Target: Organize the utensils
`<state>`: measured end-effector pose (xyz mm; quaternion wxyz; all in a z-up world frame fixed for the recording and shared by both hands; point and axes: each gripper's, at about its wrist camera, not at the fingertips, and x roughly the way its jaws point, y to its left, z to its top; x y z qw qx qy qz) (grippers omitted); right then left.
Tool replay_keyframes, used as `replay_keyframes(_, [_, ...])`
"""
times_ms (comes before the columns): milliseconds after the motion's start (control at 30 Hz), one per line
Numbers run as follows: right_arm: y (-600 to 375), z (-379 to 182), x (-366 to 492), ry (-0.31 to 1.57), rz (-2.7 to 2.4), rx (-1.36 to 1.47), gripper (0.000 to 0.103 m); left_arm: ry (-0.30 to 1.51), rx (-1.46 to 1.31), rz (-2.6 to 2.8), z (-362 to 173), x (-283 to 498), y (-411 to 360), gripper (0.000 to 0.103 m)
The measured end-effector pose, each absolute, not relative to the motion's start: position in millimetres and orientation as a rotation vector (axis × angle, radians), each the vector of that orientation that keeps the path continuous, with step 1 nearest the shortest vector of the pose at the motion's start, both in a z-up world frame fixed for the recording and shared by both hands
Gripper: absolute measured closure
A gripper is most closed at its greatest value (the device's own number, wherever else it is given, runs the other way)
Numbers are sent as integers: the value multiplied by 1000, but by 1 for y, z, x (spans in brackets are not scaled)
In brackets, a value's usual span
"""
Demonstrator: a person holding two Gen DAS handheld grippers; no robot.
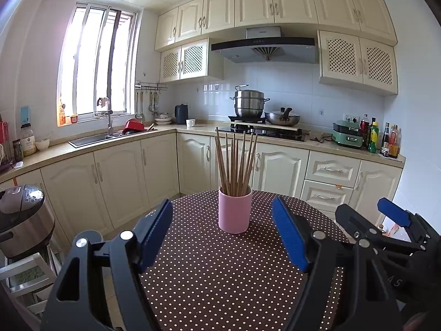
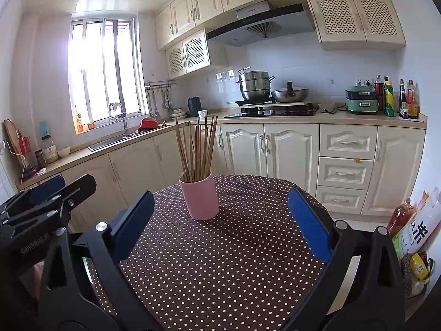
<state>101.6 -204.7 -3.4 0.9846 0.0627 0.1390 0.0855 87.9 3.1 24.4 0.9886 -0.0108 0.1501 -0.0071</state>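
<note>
A pink cup [image 1: 234,211] stands upright on a round table with a brown polka-dot cloth [image 1: 220,275]. Several wooden chopsticks [image 1: 236,162] stand in it, fanned out. My left gripper [image 1: 223,234] is open and empty, just short of the cup, its blue pads wide apart. The right gripper [image 1: 380,220] shows at the right of the left wrist view. In the right wrist view the cup [image 2: 199,197] with chopsticks [image 2: 197,149] is ahead and slightly left. My right gripper [image 2: 220,226] is open and empty. The left gripper [image 2: 52,193] shows at the far left.
A rice cooker [image 1: 23,218] sits on a stool left of the table. Bottles and bags [image 2: 413,229] stand on the floor to the right. Kitchen counters with a sink [image 1: 91,139] and stove [image 1: 264,131] run behind the table.
</note>
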Motion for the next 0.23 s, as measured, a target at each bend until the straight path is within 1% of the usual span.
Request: replay_keyframes(233, [-202, -5, 101, 285, 173, 120, 7, 289, 17, 32, 22, 85, -1, 29])
